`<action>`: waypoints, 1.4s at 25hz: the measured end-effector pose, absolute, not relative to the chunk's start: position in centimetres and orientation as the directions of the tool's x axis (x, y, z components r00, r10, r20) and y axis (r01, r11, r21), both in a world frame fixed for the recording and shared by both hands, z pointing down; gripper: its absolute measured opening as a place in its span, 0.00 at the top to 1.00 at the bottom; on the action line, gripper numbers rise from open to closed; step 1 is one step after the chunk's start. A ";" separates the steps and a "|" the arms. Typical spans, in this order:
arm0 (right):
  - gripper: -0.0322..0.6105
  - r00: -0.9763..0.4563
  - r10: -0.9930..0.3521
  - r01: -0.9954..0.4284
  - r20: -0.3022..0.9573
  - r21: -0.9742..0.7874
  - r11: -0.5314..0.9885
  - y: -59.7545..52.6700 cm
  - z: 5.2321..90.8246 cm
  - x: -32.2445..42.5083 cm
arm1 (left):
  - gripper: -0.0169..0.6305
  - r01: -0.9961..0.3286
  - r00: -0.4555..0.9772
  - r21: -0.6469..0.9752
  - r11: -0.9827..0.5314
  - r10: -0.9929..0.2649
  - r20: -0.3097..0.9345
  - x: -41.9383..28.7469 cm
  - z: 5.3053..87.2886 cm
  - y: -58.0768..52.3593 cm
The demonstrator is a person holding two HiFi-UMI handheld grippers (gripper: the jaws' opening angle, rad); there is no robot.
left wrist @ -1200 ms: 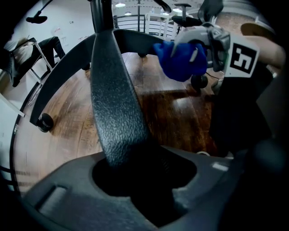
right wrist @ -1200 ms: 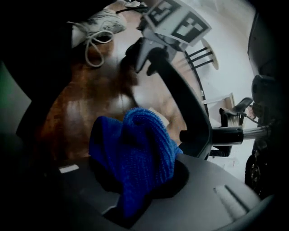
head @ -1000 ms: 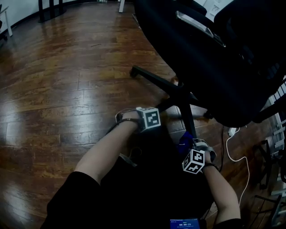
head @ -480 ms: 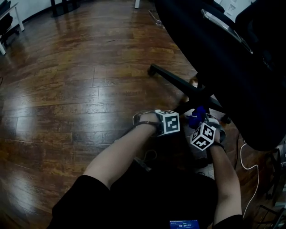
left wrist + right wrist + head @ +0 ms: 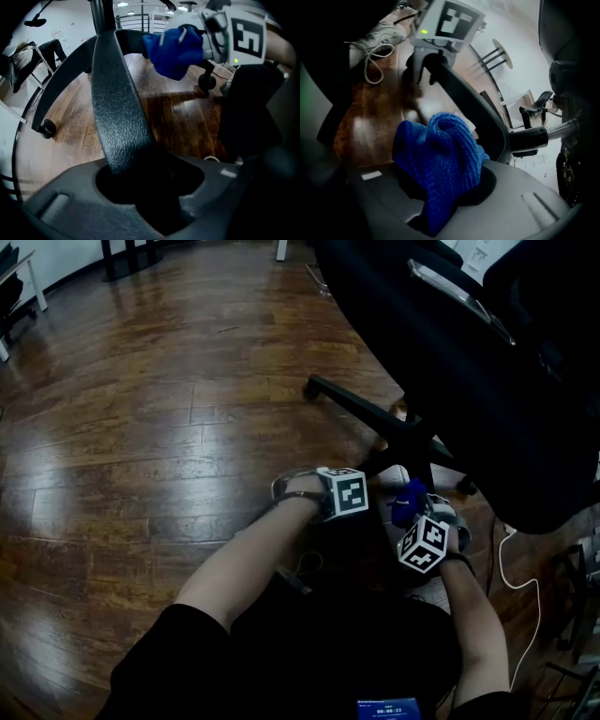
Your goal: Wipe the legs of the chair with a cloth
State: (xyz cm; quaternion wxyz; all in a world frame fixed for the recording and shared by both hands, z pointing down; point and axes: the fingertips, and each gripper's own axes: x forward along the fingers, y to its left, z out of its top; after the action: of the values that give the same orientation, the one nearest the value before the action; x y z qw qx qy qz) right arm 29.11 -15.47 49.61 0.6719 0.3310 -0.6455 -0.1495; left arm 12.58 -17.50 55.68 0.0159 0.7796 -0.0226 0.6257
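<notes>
My right gripper (image 5: 445, 192) is clamped on the blue cloth (image 5: 440, 150) and has just carried it closer to the chair hub (image 5: 412, 439). My left gripper (image 5: 140, 183) stays clamped on a chair leg (image 5: 117, 103) just out from the hub. I'd judge the wiping is mid-stroke.

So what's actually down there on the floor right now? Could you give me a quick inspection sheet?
Surface: glossy wooden floor.
Job's things: black office chair; blue cloth, bunched up.
Clutter: nothing seen.
Grippers: left gripper closed on a chair leg; right gripper closed on the blue cloth, near that leg.
Cables: white cable lying on the floor by the chair.
Surroundings: dark furniture legs at the far wall.
</notes>
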 end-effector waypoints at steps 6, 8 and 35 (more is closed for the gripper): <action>0.83 0.084 -0.502 -0.211 0.861 0.507 0.835 -5.8 52.0 30.5 | 0.72 -0.035 0.223 -0.016 -0.999 -0.024 0.975 13.2 56.8 -18.1; 0.83 0.095 -0.485 -0.205 0.870 0.493 0.845 -4.9 52.3 30.8 | 0.72 -0.042 0.219 -0.014 -0.999 -0.023 0.975 13.1 56.6 -17.9; 0.83 0.132 -0.516 -0.252 0.846 0.532 0.808 -8.9 51.3 30.1 | 0.71 -0.012 0.211 -0.025 -1.000 -0.027 0.977 13.4 56.5 -17.9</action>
State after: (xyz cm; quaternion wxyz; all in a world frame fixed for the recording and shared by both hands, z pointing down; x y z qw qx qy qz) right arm 30.13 -8.86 51.32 0.6923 0.2947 -0.6518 -0.0951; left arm 13.40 -17.90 56.53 -0.0060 0.7781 -0.0127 0.6280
